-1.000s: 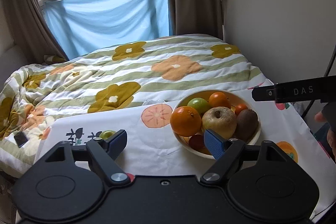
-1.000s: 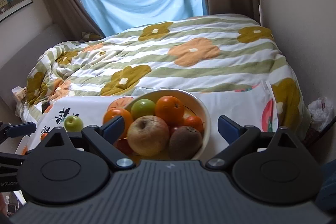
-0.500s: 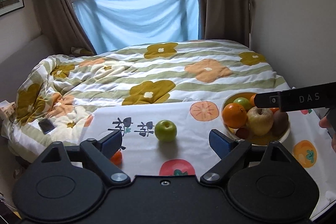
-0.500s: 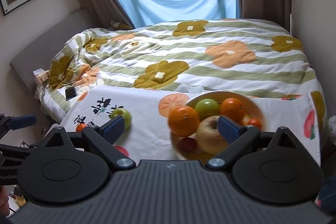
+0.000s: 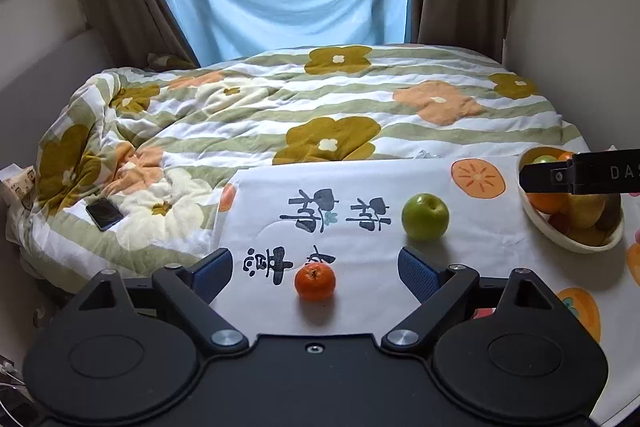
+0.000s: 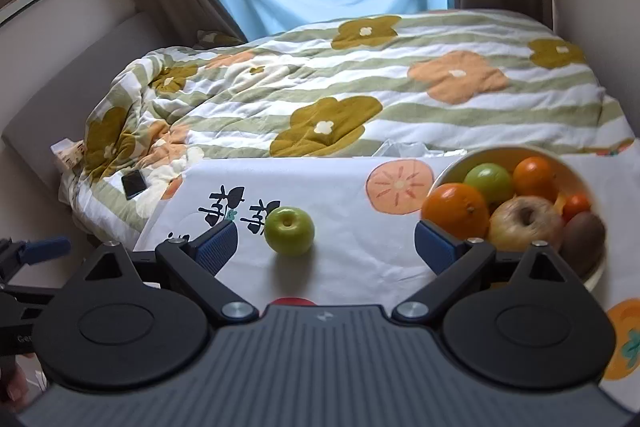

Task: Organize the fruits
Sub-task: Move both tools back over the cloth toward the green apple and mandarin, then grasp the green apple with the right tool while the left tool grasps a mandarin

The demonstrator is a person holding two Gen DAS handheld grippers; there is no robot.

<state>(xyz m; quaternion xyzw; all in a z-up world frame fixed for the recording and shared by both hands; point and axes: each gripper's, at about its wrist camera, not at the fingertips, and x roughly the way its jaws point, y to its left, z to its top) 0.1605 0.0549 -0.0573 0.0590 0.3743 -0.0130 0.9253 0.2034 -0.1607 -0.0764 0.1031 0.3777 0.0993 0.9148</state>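
A green apple (image 5: 425, 216) lies loose on the white printed cloth (image 5: 360, 187); it also shows in the right wrist view (image 6: 289, 231). A small orange mandarin (image 5: 315, 281) lies nearer, between the fingers of my open, empty left gripper (image 5: 316, 267). A cream bowl (image 6: 576, 171) at the right holds oranges, a green apple, a pale apple, a kiwi and small fruits; it shows in the left wrist view too (image 5: 576, 247). My right gripper (image 6: 326, 247) is open and empty, just in front of the loose apple.
The cloth covers a table in front of a bed with a flowered quilt (image 5: 320, 107). A dark phone (image 5: 105, 213) lies on the quilt at the left. Walls stand close on the right, curtains and a window behind.
Both grippers have swung left, away from the bowl. The green apple and the mandarin have come into view in front of them. Both stay open.
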